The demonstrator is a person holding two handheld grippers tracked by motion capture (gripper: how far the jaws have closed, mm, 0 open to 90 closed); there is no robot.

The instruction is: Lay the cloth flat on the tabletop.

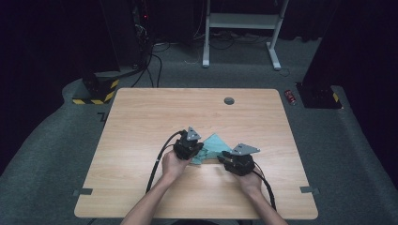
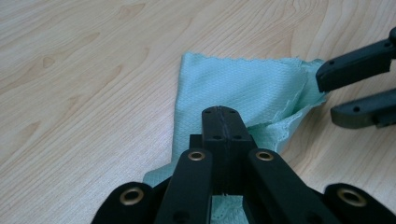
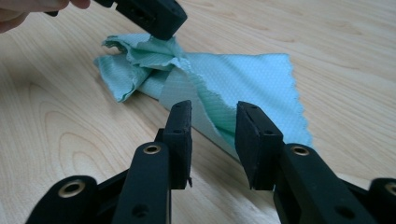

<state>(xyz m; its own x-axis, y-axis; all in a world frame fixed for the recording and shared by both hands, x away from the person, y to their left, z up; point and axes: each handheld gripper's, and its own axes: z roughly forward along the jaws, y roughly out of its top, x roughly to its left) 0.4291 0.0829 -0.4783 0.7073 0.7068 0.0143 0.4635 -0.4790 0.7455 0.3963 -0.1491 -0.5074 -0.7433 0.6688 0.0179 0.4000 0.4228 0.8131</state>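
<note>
A teal cloth (image 1: 215,144) lies partly folded on the wooden table (image 1: 141,122), near its front middle. My left gripper (image 1: 195,153) is at the cloth's left end, and in the left gripper view its jaws (image 2: 222,116) are shut on a bunched part of the cloth (image 2: 243,88). The right gripper view shows that bunch (image 3: 140,51) lifted slightly under the left gripper (image 3: 154,16). My right gripper (image 1: 223,158) is at the cloth's near right edge. It stands open (image 3: 212,135), its jaws on either side of the cloth's folded edge (image 3: 247,79) without closing on it. The open right gripper (image 2: 357,88) appears beside the cloth.
A round grey grommet (image 1: 229,101) sits near the table's far edge. Tape pieces (image 1: 82,191) (image 1: 307,190) mark the front corners. On the floor beyond are a white desk frame (image 1: 241,21), cables (image 1: 152,65), a red can (image 1: 291,97) and dark stands.
</note>
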